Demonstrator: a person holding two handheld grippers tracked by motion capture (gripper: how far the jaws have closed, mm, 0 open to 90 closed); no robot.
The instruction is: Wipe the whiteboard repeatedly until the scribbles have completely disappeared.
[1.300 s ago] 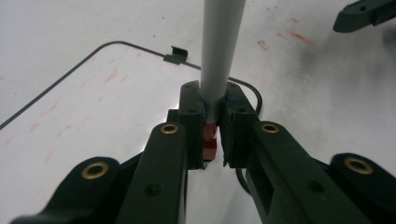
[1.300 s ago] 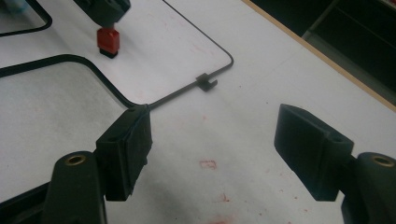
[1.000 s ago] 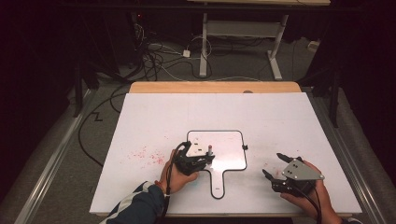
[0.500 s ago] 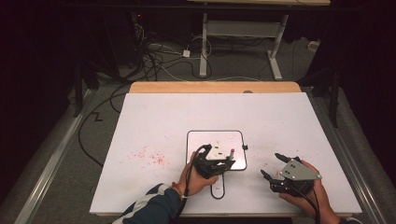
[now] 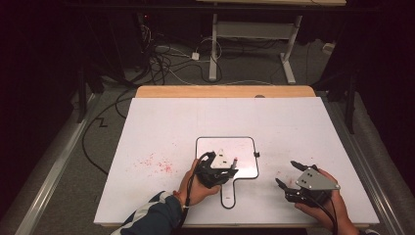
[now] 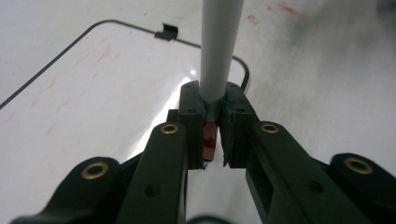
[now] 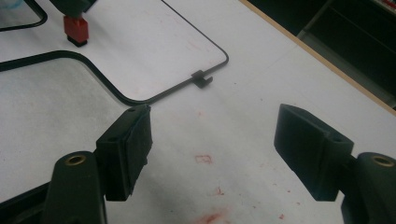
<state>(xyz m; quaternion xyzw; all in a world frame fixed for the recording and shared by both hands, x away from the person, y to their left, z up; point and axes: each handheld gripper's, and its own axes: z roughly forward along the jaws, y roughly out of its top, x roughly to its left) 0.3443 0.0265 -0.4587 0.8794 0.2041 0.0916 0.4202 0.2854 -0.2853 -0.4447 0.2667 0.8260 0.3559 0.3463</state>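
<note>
A small whiteboard (image 5: 244, 147) with a black rim and a handle lies on the white table. My left gripper (image 5: 218, 171) hovers over its lower left part, shut on a grey marker (image 6: 219, 42) with a red end (image 6: 210, 142). In the right gripper view that red end (image 7: 75, 29) sits at the whiteboard (image 7: 140, 42) surface. The left gripper view looks along the clamped jaws (image 6: 212, 93) across the whiteboard (image 6: 93, 93), which carries faint red streaks. My right gripper (image 5: 285, 172) rests to the right of the handle, open with nothing between its fingers (image 7: 212, 140).
A black clip (image 5: 256, 154) sits on the board's right rim. Red smudges (image 5: 156, 164) mark the table left of the board, and more lie under the right gripper (image 7: 205, 161). A wooden edge (image 5: 225, 91) borders the far side; cables lie on the floor behind.
My left gripper has moved to the right with the marker, from the board's left edge to over its lower part. The right gripper has stayed put.
</note>
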